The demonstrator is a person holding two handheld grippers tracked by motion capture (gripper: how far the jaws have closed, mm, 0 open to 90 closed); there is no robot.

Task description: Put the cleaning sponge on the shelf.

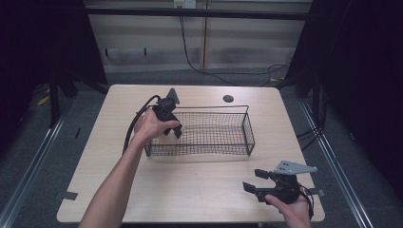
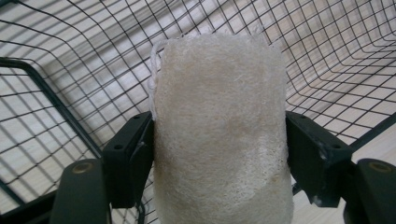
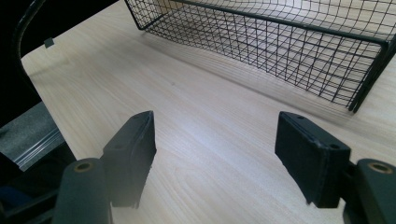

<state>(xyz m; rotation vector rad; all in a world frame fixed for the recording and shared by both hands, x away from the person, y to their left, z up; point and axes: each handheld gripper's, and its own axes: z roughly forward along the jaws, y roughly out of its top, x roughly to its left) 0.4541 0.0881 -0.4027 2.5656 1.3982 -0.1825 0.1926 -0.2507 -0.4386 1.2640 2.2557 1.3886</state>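
A pale, fibrous loofah sponge (image 2: pixel 219 130) stands upright between the two jaws of my left gripper (image 2: pixel 219 144), which is shut on its sides. That gripper (image 1: pixel 175 129) hangs over the left end of a black wire basket (image 1: pixel 249 128), pointing down into it; the basket mesh (image 2: pixel 56 93) lies behind the sponge. My right gripper (image 1: pixel 251 180) rests low near the table's front right corner. It (image 3: pixel 215 140) stands open with bare wood between its jaws, facing the basket (image 3: pixel 280 51) from a short way off.
The light wooden table (image 1: pixel 190 190) has a round cable hole (image 1: pixel 228 99) at the back, behind the basket. Dark floor and metal rails run along both sides. A cable trails from the left gripper over the table's left half.
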